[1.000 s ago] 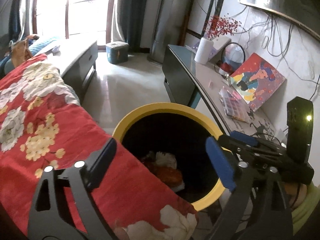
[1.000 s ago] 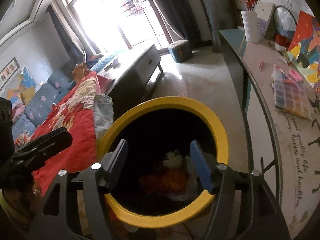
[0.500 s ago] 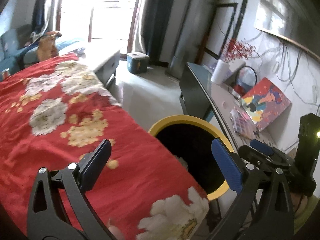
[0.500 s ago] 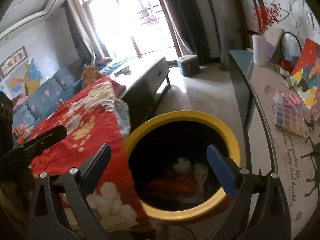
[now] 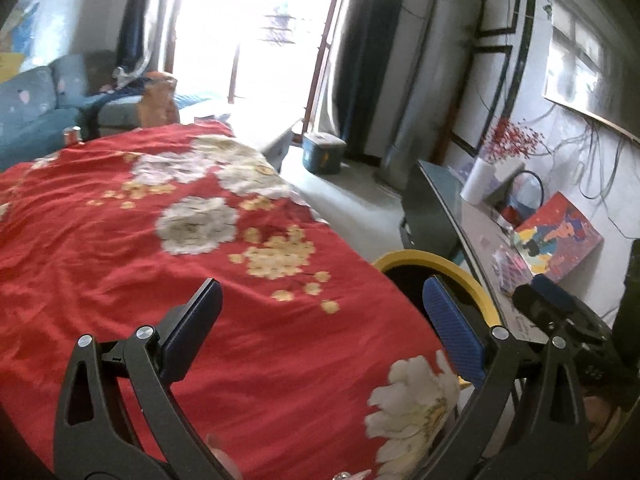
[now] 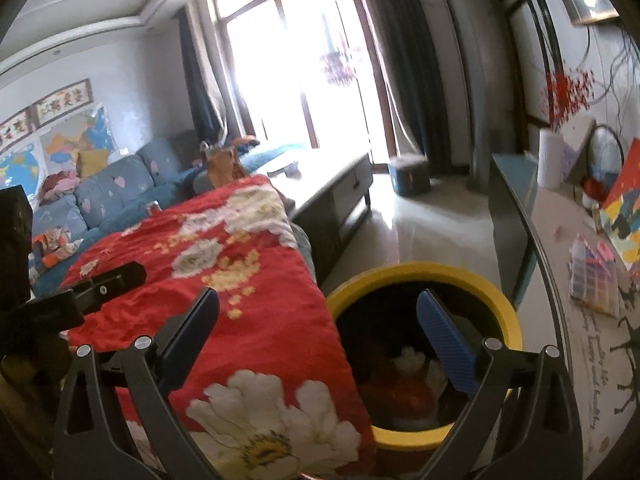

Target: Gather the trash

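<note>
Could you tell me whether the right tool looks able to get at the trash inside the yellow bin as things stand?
Probably yes: the right tool is open, empty and above the yellow bin, whose uncovered mouth shows the trash.

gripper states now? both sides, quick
Left gripper: open, holding nothing, over the red cloth.
Right gripper: open, holding nothing, above the yellow bin.

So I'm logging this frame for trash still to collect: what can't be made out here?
- Yellow bin contents: right wrist view shows only blurred white and orange lumps, partly behind the right gripper.
- Left wrist view: the red floral cloth hides most of the bin.
- Small can far back: too small to identify.
</note>
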Motion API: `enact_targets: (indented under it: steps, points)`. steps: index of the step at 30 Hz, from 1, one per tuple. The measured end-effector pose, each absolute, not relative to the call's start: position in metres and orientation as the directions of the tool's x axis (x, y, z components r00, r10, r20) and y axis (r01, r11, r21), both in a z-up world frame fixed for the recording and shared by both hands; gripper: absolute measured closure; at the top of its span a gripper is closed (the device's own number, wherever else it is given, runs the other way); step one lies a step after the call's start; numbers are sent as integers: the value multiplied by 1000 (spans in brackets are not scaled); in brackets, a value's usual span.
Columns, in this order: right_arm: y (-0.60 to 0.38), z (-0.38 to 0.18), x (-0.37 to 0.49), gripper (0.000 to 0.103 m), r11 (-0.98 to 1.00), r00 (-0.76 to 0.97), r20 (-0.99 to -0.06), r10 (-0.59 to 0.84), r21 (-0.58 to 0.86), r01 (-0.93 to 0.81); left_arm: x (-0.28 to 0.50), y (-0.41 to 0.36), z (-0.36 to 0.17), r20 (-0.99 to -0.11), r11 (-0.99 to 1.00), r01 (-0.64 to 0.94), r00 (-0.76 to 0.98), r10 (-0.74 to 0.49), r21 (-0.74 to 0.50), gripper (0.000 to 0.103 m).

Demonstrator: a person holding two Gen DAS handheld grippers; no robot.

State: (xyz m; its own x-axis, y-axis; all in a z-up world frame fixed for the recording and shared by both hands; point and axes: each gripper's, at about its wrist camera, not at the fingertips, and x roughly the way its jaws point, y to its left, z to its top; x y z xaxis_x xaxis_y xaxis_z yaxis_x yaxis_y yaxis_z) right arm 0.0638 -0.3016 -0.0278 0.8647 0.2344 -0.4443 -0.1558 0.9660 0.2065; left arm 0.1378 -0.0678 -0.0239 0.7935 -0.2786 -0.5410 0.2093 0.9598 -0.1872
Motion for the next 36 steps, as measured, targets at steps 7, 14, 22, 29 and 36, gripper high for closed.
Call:
enact_targets:
  steps: [7, 14, 22, 29, 36]
  points:
    - [-274, -25, 38, 7, 972, 922, -321, 214, 160, -170, 104, -46, -20, -471, 981, 146, 861, -191, -131, 11]
    - [-255, -30, 17, 7, 982, 956, -228, 183, 97, -165, 75, -31, -25, -419, 989, 97, 898, -134, -107, 11]
    - [-248, -30, 13, 7, 984, 962, -209, 173, 70, -162, 66, -26, -22, -377, 987, 103, 915, -142, -121, 11]
    - [-251, -31, 14, 7, 985, 961, -217, 170, 72, -158, 67, -25, -26, -386, 986, 99, 911, -143, -132, 11]
    - [-251, -32, 13, 7, 985, 962, -219, 166, 78, -152, 66, -25, -27, -386, 986, 100, 911, -143, -131, 11]
